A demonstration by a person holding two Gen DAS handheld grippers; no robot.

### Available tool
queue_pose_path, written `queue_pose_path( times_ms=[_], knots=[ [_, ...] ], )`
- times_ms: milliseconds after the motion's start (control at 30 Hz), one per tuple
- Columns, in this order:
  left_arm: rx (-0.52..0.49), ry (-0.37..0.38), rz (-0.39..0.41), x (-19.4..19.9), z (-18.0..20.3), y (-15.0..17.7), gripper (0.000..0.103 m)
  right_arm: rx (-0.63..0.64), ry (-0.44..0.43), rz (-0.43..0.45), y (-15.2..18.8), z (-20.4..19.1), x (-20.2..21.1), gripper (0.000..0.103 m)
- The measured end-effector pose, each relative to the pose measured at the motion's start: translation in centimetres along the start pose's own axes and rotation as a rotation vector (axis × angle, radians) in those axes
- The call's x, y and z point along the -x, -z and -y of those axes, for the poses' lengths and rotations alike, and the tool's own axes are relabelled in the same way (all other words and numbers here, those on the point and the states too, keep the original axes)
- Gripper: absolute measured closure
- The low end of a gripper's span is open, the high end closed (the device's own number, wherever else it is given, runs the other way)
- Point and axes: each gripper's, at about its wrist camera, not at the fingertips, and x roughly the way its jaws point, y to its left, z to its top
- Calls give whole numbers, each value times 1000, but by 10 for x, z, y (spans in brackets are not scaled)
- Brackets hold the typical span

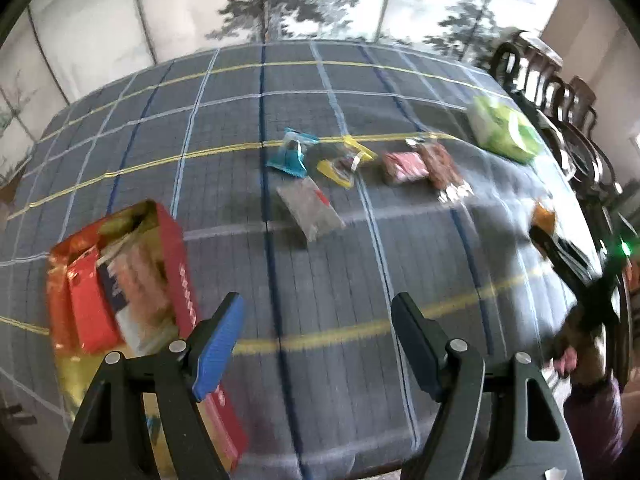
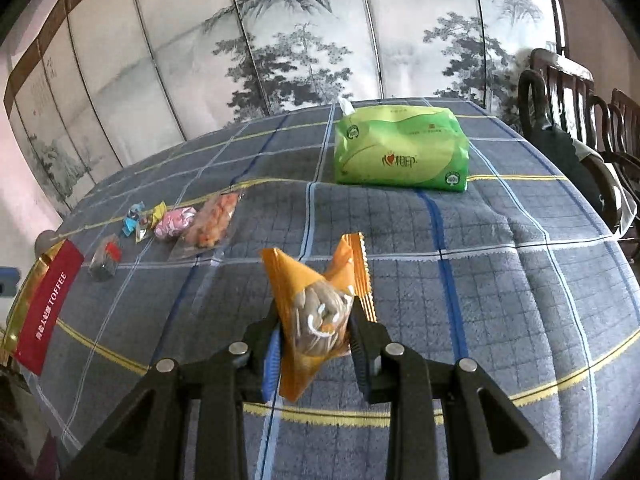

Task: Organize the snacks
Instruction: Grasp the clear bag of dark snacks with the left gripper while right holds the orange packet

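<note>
My right gripper [image 2: 313,322] is shut on an orange snack packet [image 2: 318,300] and holds it above the checked tablecloth [image 2: 500,280]. In the left wrist view the same orange packet [image 1: 545,216] shows blurred at the right edge in that gripper. My left gripper [image 1: 318,324] hangs open over the cloth with nothing between its fingers. Just left of it stands a red and gold toffee box [image 1: 120,280] with several packets inside. A row of small snacks lies farther back: a blue packet [image 1: 290,156], a yellow one [image 1: 346,164], a pink one [image 1: 404,166], a brown one [image 1: 444,168] and a clear one [image 1: 310,208].
A green tissue pack [image 2: 400,148] lies at the far side of the table. Dark wooden chairs [image 2: 580,92] stand along the right edge. A painted folding screen [image 2: 280,32] runs behind the table. A person's hand [image 1: 580,352] shows at the lower right of the left wrist view.
</note>
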Motion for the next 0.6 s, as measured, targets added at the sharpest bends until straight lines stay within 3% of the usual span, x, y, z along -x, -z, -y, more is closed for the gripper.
queue_pose_path(
  times_ms=[267, 433, 600],
  knots=[
    [48, -34, -66, -57, -7, -44, 32, -35, -26, 13, -1, 3, -3, 73],
    [86, -9, -102, -82, -14, -58, 31, -35, -39, 12, 1, 4, -3, 73],
    [105, -28, -114, -96, -16, -66, 32, -46, -53, 14, 1, 7, -4, 73]
  ],
)
